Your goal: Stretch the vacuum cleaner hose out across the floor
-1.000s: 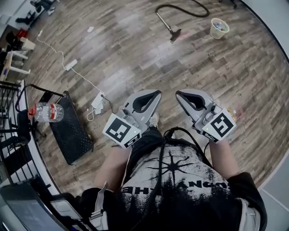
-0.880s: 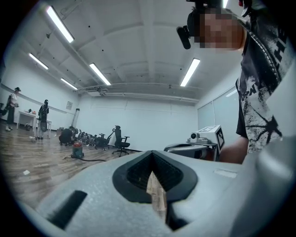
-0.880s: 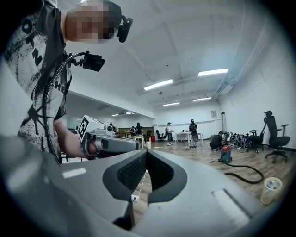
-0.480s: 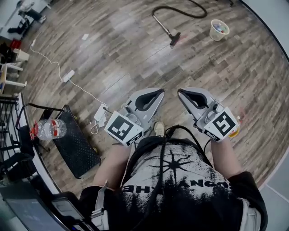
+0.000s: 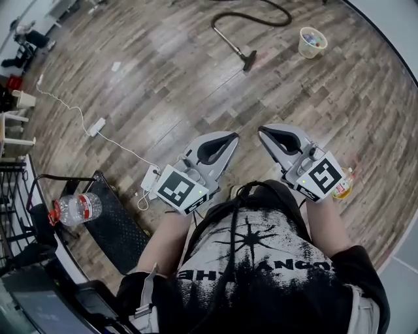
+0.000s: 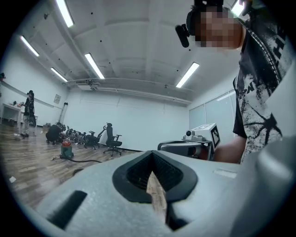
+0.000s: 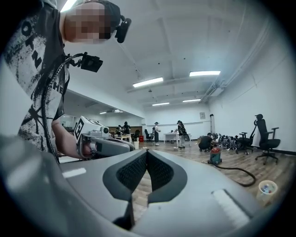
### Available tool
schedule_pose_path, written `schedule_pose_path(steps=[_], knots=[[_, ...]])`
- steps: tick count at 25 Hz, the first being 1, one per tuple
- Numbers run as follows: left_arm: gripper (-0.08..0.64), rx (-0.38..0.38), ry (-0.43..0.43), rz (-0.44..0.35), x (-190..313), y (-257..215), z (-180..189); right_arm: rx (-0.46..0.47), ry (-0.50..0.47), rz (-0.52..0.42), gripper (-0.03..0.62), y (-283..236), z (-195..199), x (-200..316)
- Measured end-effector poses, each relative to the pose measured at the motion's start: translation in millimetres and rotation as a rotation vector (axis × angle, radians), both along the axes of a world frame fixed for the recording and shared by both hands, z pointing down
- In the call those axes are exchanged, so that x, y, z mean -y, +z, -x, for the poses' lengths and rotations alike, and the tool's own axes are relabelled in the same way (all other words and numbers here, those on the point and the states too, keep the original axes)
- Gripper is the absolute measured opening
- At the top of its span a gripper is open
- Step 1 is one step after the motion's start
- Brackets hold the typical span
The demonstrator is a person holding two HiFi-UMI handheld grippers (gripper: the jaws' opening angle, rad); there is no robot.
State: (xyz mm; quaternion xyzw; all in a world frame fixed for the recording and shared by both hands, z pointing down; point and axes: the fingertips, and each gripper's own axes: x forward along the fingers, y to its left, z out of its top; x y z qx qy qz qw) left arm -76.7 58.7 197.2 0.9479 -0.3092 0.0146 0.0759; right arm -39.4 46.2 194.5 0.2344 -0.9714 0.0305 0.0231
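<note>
Head view looks down on a wide wooden floor (image 5: 163, 85), with the person's black printed shirt (image 5: 255, 261) filling the bottom of the picture. A flat black case (image 5: 114, 225) lies on the floor at lower left.

The vacuum cleaner hose (image 5: 261, 18) lies at the far top, well away from both grippers. It curves in a loop, and its straight wand ends in a floor head (image 5: 248, 60) that points towards the person. In the right gripper view the hose (image 7: 238, 172) runs across the floor from the red vacuum body (image 7: 214, 156).

The left gripper (image 5: 232, 136) and the right gripper (image 5: 262, 130) are held side by side in front of the person, level and angled slightly towards each other. Each gripper view shows its jaws together with nothing between them: left (image 6: 151, 159), right (image 7: 146, 155).

A small bucket (image 5: 311, 42) stands near the floor head, to its right. A clear water bottle (image 5: 78, 209) with a red label lies beside the black case. A white power strip (image 5: 96, 126) sits on the floor at left, on a thin white cable
</note>
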Motion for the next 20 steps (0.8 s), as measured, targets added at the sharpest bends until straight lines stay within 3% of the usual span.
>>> schedule_pose_path(steps=[10, 20], knots=[[-0.002, -0.022, -0.021, 0.0, 50.9, 3.4, 14.7, -0.036, -0.013, -0.006, 0.008, 3.6, 13.0, 46.3], [-0.002, -0.001, -0.083, 0.008, 161.3, -0.3, 5.8, -0.027, -0.068, 0.007, 0.008, 7.4, 1.5, 159.8]])
